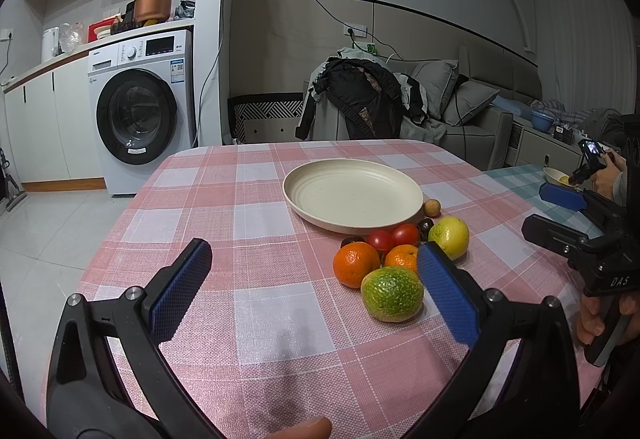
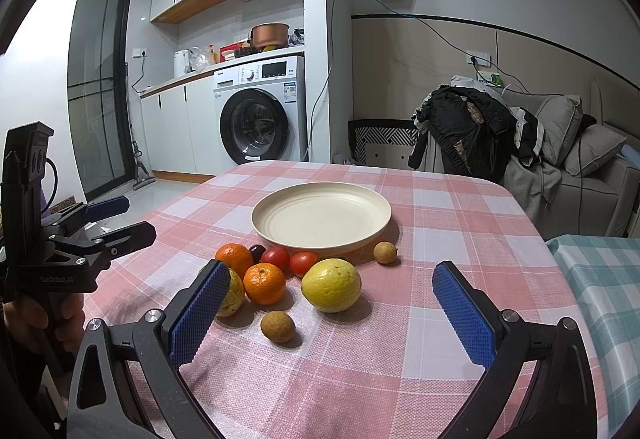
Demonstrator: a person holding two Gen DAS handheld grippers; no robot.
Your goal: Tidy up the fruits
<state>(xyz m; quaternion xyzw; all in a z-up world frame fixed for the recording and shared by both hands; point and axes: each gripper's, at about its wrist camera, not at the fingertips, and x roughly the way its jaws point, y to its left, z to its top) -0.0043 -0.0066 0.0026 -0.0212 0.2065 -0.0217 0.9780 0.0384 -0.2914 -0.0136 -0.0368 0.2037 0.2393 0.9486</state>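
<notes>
An empty cream plate (image 1: 352,195) (image 2: 320,217) sits mid-table on the pink checked cloth. In front of it lies a cluster of fruit: two oranges (image 1: 355,263) (image 2: 265,283), two red tomatoes (image 1: 405,234) (image 2: 303,263), a yellow-green lemon (image 1: 449,237) (image 2: 331,285), a green citrus (image 1: 392,293) (image 2: 234,293), dark plums (image 1: 425,225) (image 2: 257,251) and small brown longans (image 1: 432,207) (image 2: 278,326). My left gripper (image 1: 314,289) is open, just left of the green citrus. My right gripper (image 2: 332,309) is open, above the lemon and a longan.
The table (image 2: 460,239) has rounded far corners. A second table with a teal checked cloth (image 2: 600,279) adjoins on the right. A chair draped with dark jackets (image 1: 360,99) stands behind. A washing machine (image 1: 140,111) stands far left.
</notes>
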